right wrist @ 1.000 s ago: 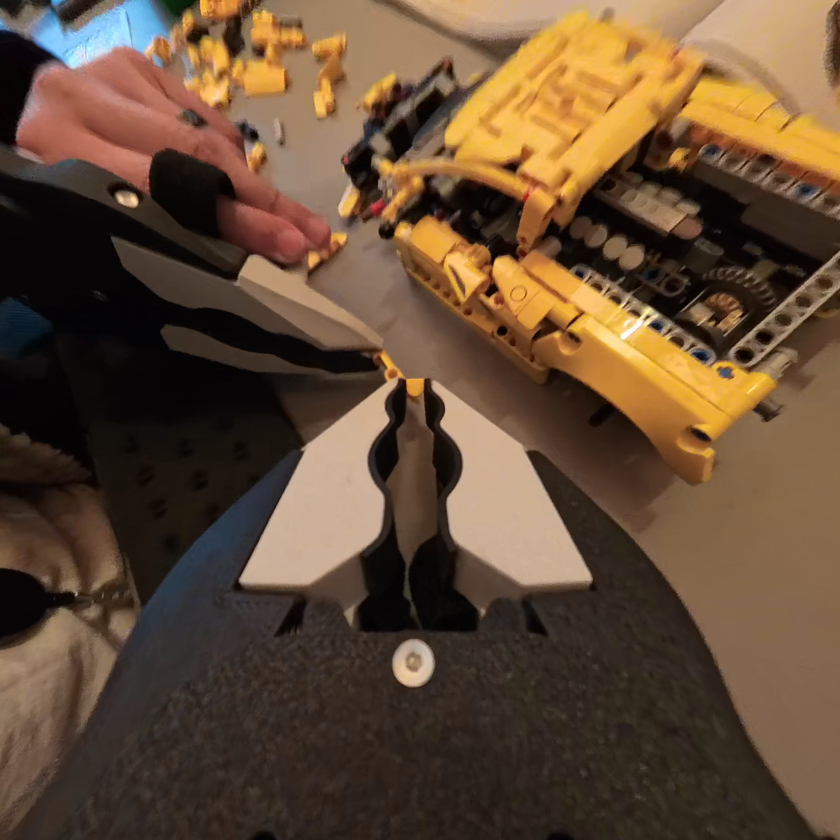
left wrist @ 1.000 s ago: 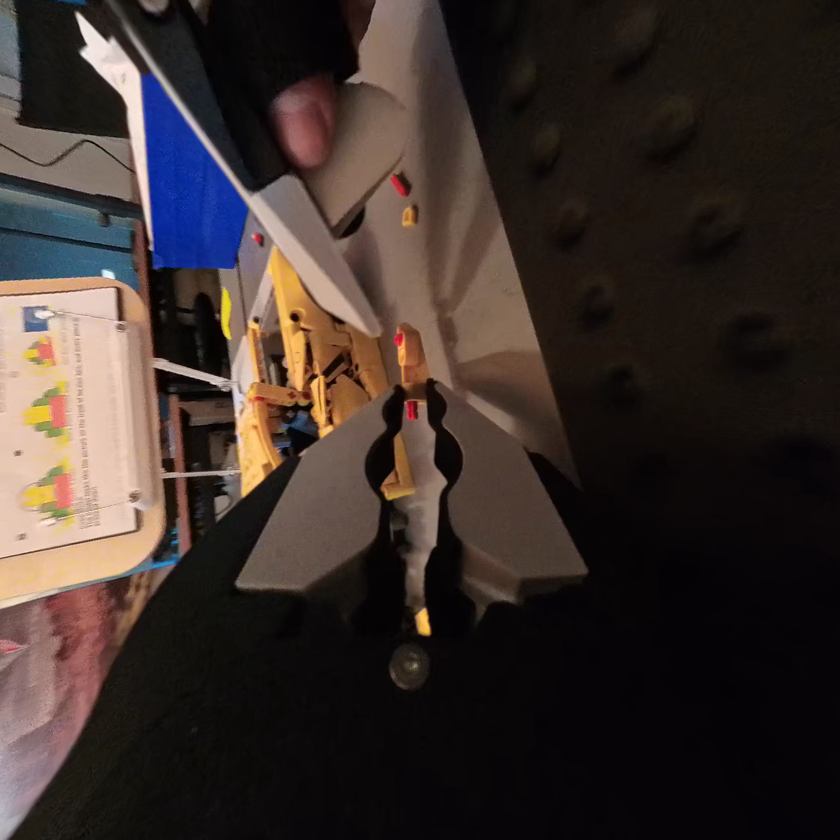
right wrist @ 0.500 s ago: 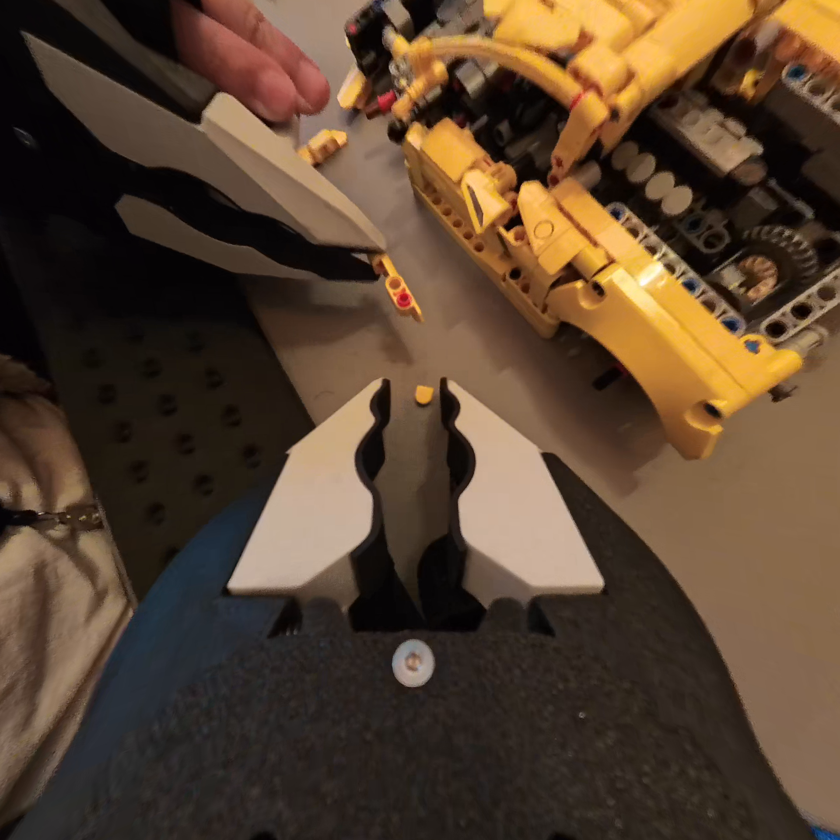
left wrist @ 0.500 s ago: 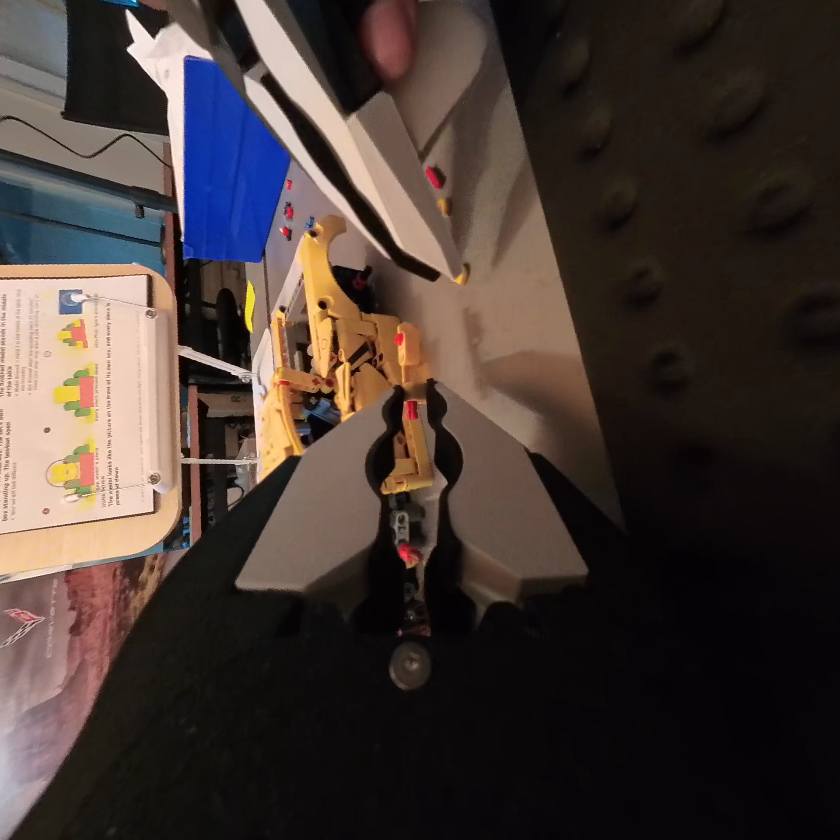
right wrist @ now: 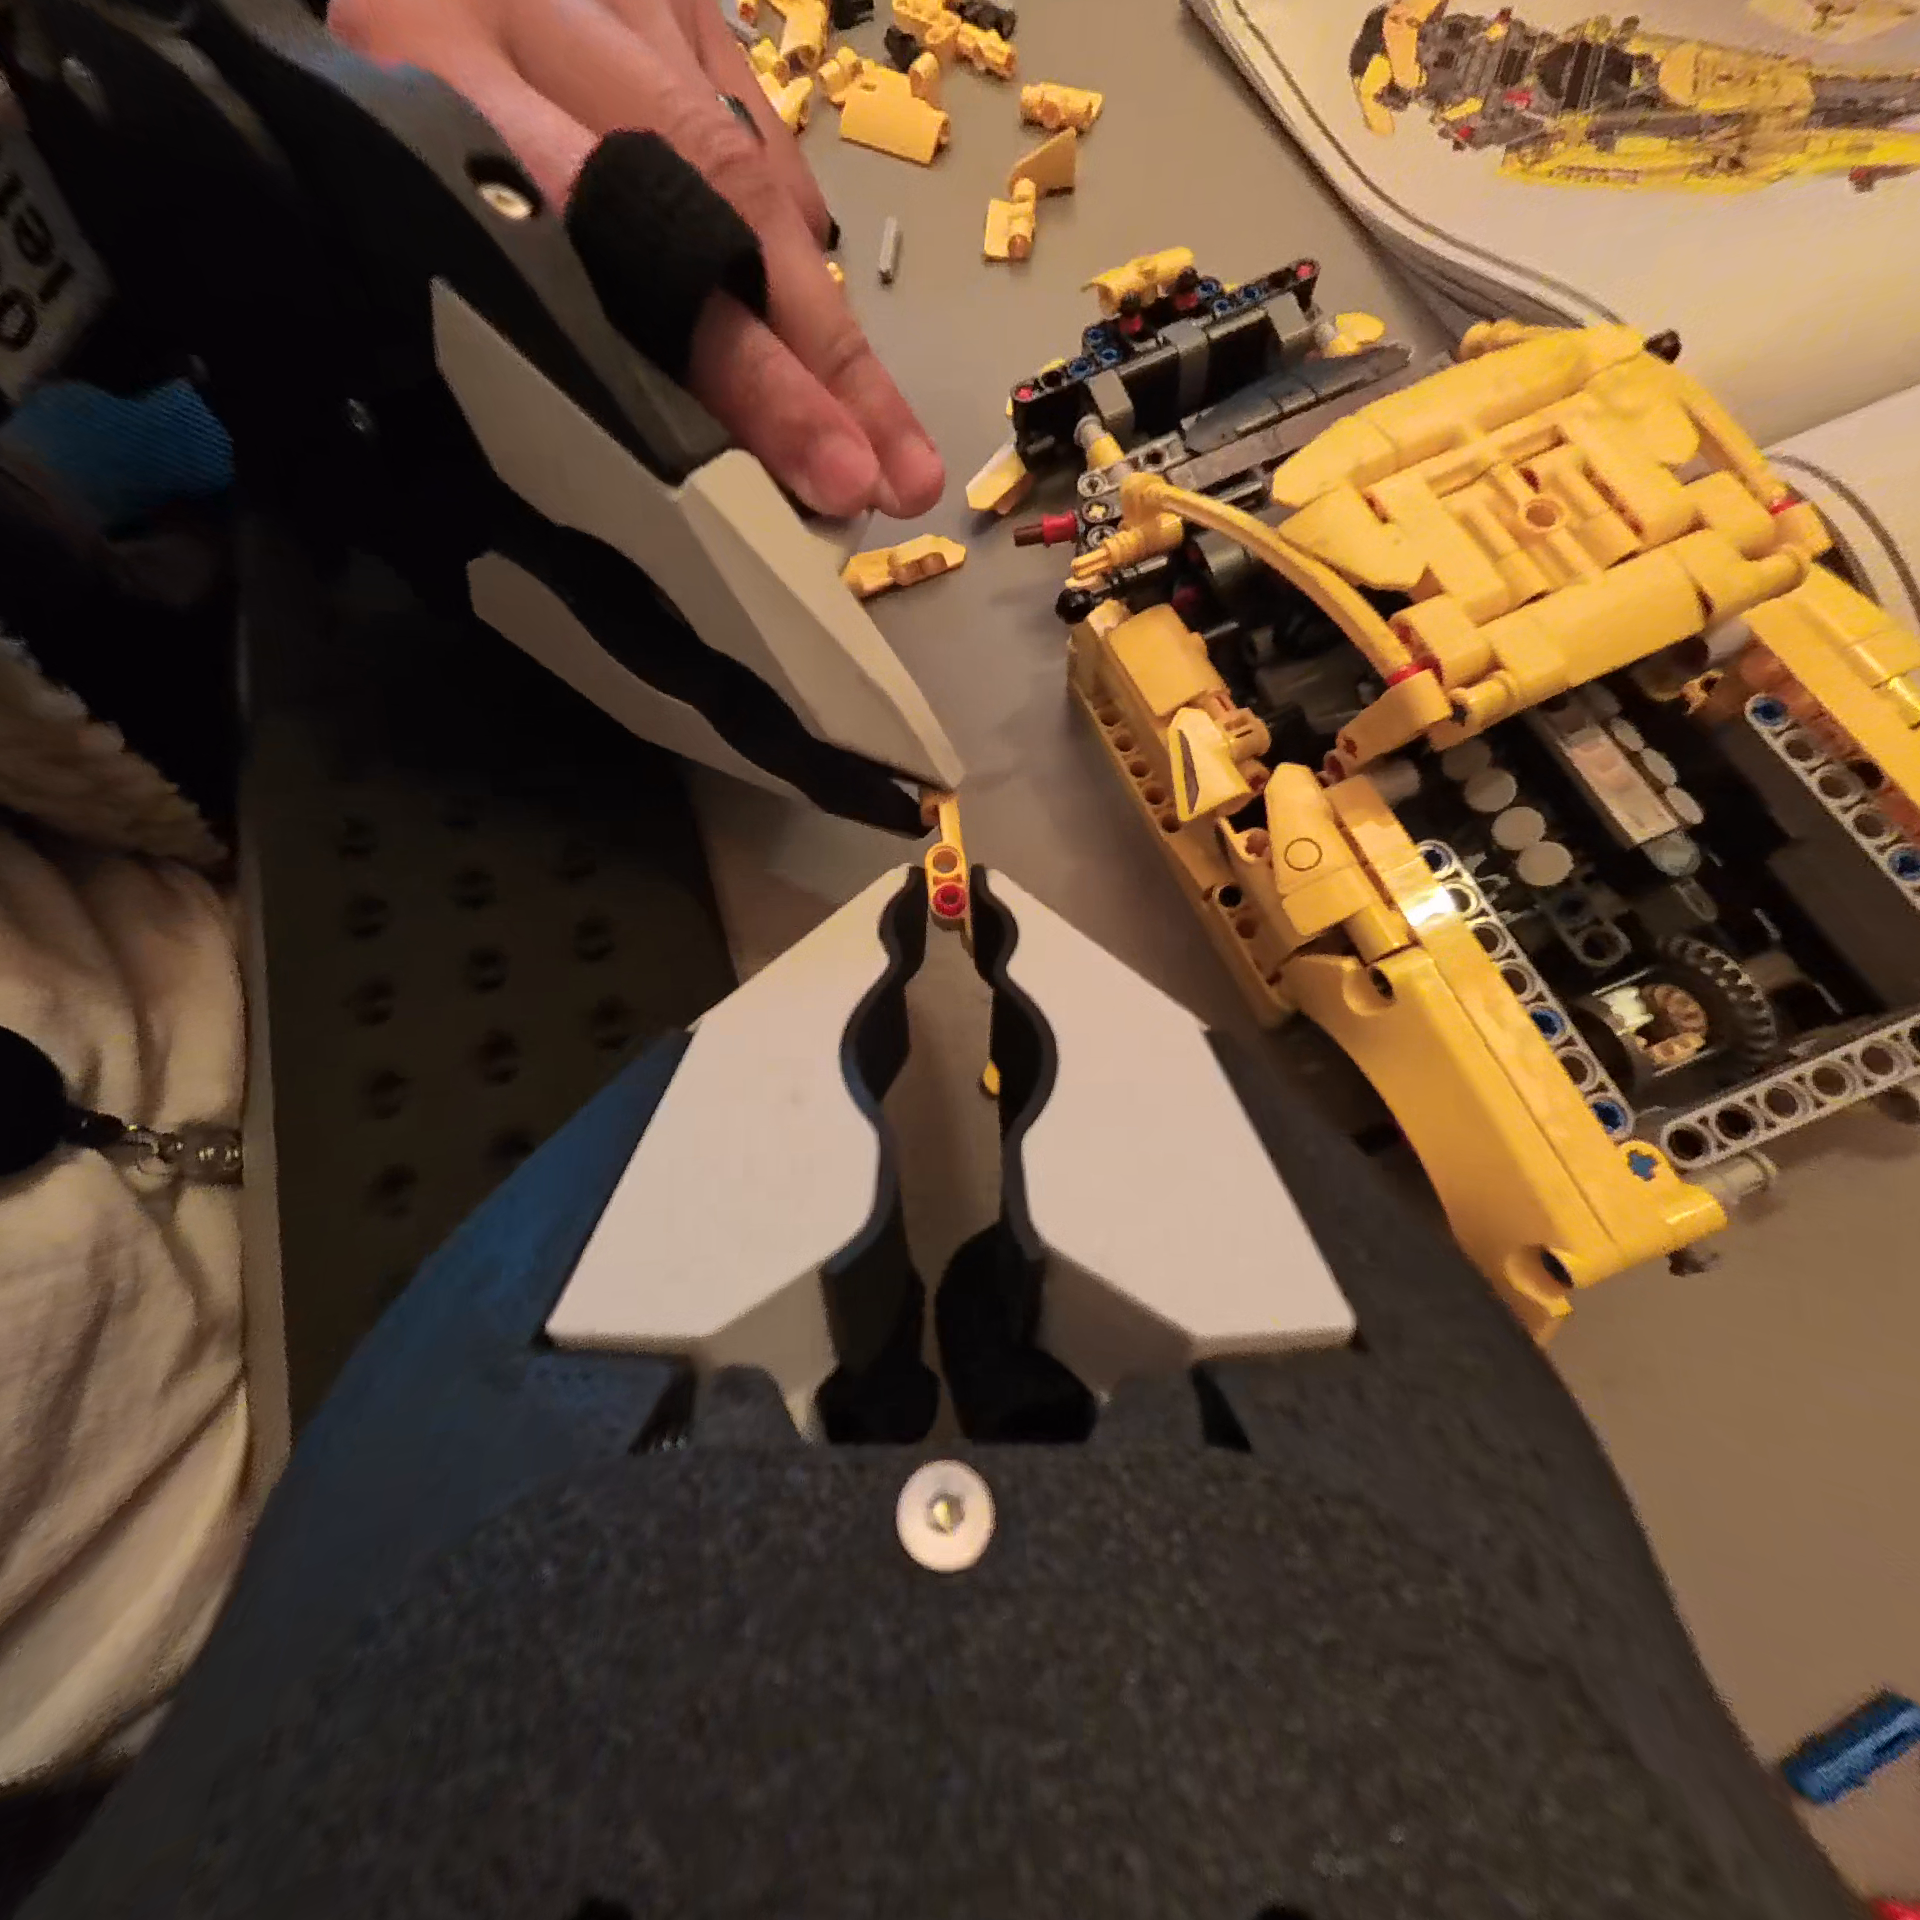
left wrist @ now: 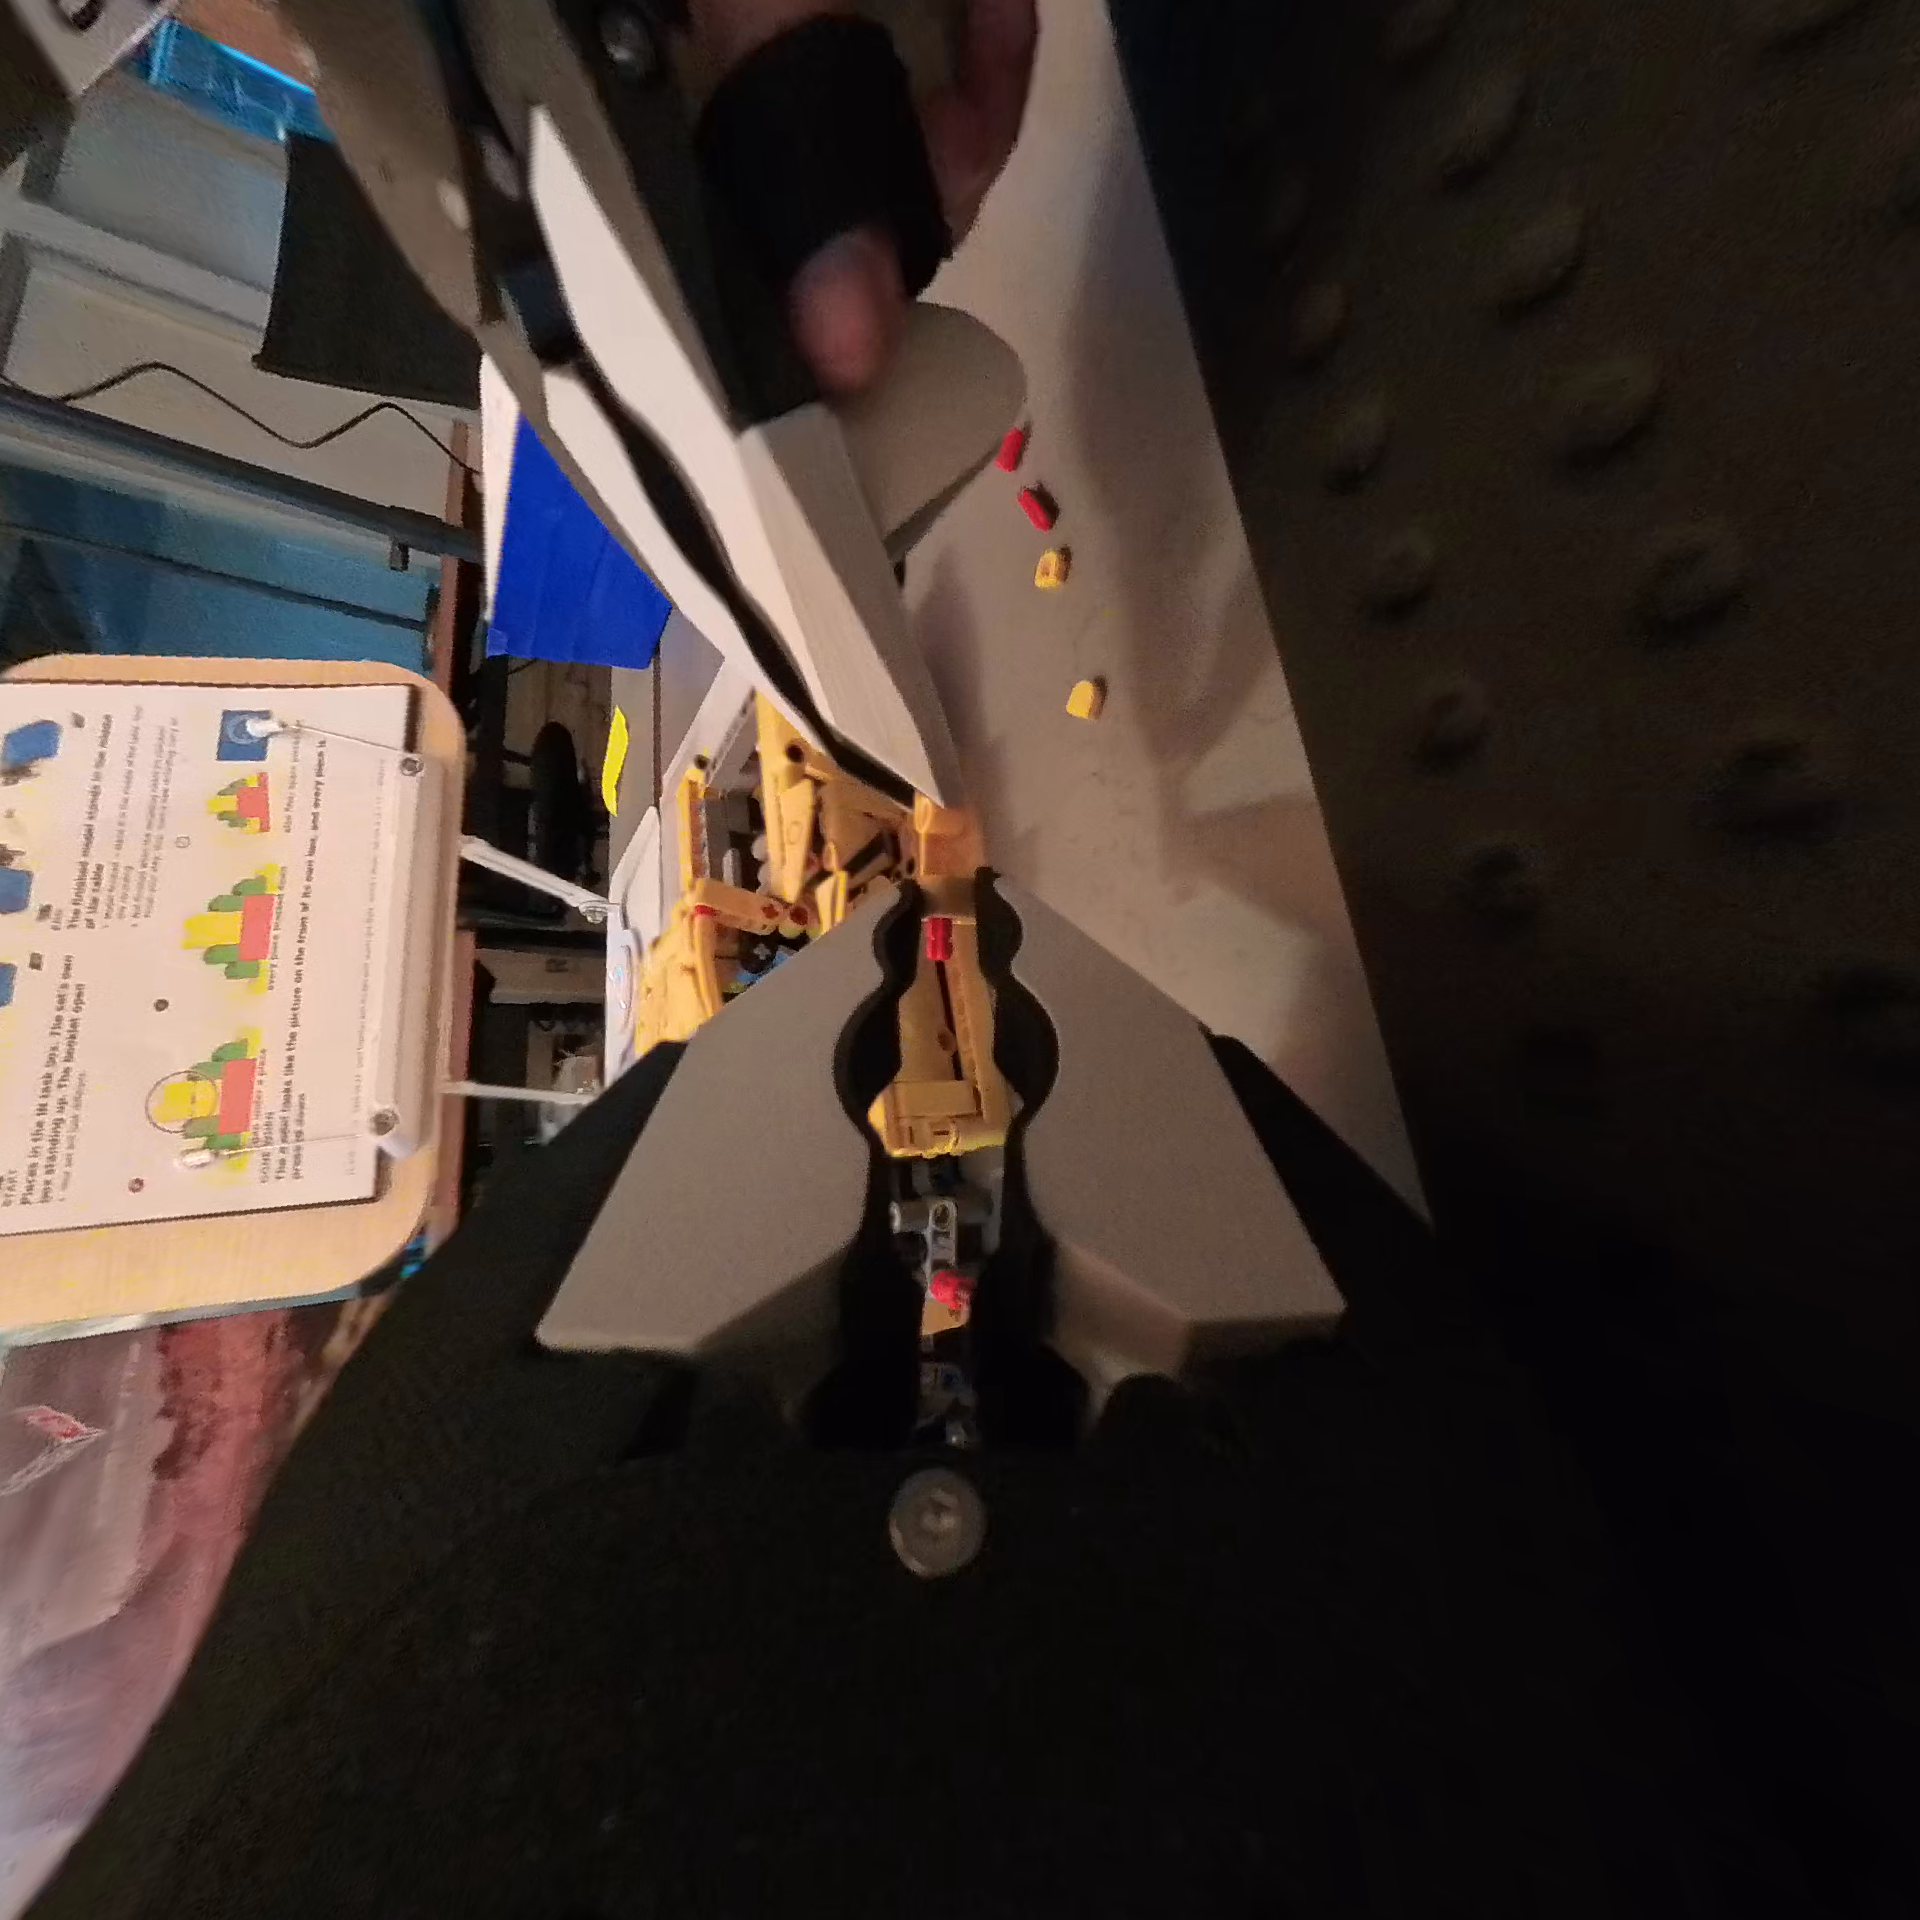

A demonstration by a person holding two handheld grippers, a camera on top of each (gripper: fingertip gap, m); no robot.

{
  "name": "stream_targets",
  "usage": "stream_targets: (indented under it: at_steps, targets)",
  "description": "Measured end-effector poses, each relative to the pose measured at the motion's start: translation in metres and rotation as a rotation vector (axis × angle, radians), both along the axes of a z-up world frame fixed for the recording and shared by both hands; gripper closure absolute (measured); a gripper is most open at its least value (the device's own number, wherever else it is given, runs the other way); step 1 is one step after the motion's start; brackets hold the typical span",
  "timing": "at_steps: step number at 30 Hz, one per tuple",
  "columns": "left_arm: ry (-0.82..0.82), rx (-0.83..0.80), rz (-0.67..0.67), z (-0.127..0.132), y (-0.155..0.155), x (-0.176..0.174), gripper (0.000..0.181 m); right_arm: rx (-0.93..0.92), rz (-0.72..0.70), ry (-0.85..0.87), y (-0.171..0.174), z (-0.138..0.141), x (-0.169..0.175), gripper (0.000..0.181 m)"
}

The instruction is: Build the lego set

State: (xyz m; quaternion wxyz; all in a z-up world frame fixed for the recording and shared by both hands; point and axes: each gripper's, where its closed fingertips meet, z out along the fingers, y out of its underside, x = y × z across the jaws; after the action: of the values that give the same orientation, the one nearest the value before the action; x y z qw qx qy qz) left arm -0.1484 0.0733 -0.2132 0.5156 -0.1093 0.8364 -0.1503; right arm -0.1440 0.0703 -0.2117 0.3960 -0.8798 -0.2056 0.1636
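Between the two tips, a small yellow beam [right wrist: 948, 868] with a red pin is pinched by both left hand-held gripper [right wrist: 920, 795] and right hand-held gripper [right wrist: 948, 883], left of the yellow model [right wrist: 1455, 790] on the counter [right wrist: 1714, 1455]. Step: hand-to-hand regrasp; next, one releases.

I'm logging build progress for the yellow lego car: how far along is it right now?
Done: most of the yellow car stands assembled on the table, its gears exposed. In hand: the left gripper and right gripper both pinch a small yellow beam carrying a red pin. Left: fitting that beam and the loose yellow pieces beyond.
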Motion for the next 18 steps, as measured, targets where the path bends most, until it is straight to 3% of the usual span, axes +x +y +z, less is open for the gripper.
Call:
stream_targets:
  at_steps: [3, 8, 10, 12, 15, 18]
  targets:
    - [0.001, -0.257, 0.013, 0.021, -0.001, -0.004, 0.170, 0.102, 0.053, 0.079, 0.000, 0.018, -0.005, 0.175]
    - [0.228, -1.014, 0.003, 0.058, -0.004, -0.014, 0.151, 0.272, 0.131, 0.251, 0.000, 0.054, -0.008, 0.175]
    - [0.280, -1.206, -0.019, 0.066, -0.003, -0.015, 0.151, 0.306, 0.161, 0.304, 0.000, 0.064, -0.011, 0.175]
    - [0.283, -1.270, -0.038, 0.073, -0.002, -0.016, 0.153, 0.335, 0.195, 0.325, 0.001, 0.070, -0.017, 0.175]
    - [0.292, -1.284, -0.086, 0.076, -0.007, -0.019, 0.172, 0.350, 0.226, 0.320, 0.005, 0.072, -0.026, 0.175]
    - [0.275, -1.252, -0.079, 0.075, -0.005, -0.019, 0.174, 0.334, 0.226, 0.325, 0.007, 0.071, -0.026, 0.174]
